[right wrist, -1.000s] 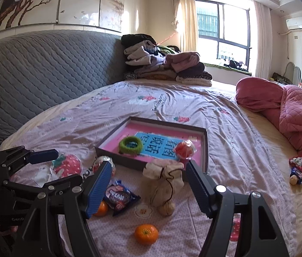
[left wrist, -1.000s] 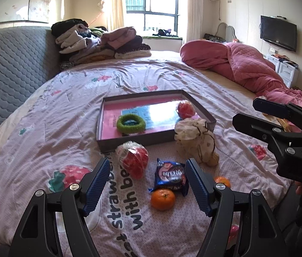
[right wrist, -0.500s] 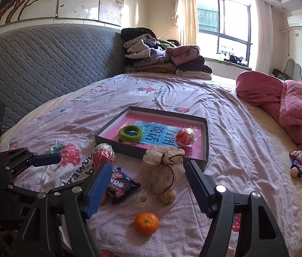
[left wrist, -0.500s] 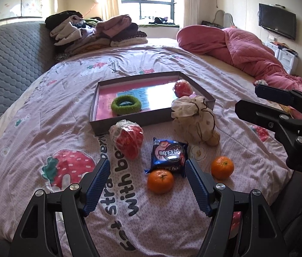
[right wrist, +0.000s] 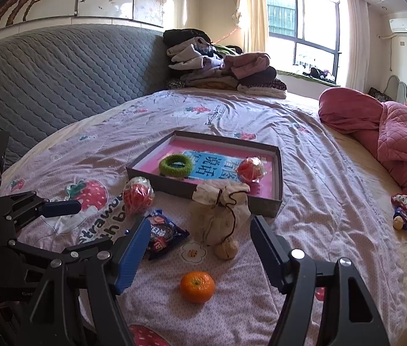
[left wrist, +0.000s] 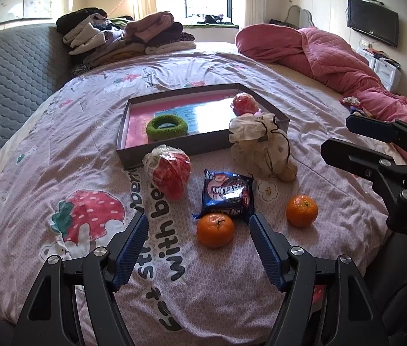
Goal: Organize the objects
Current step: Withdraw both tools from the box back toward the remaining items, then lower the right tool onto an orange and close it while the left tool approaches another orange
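Left tongs (left wrist: 199,248): apart, empty, above the bedspread near the bed's front edge; an orange just beyond the tips.
Right tongs (right wrist: 199,249): apart, empty, above the bedspread; the other orange below the gap.
Near orange (left wrist: 215,230): on the bedspread, touching the packet's lower edge.
Second orange (left wrist: 302,207): alone to the right, bare cloth all round it.
Packet (left wrist: 228,193): blue snack wrapper, flat, between the red bundle and the pouch.
Red bundle (left wrist: 170,172): in clear wrap, just before the tray's front left corner.
Pouch (left wrist: 258,147): cream drawstring bag, upright, against the tray's front right wall.
Tray (left wrist: 174,149): shallow grey box with pink floor, low walls; green ring (left wrist: 166,127) inside at left, a red wrapped ball (left wrist: 244,103) inside at the right wall.
Bedspread (left wrist: 53,155): wide open stretches left of the tray and beyond it.
Far edge: folded clothes (left wrist: 122,39) stacked by the headboard; pink quilt (left wrist: 319,49) heaped along the right side.
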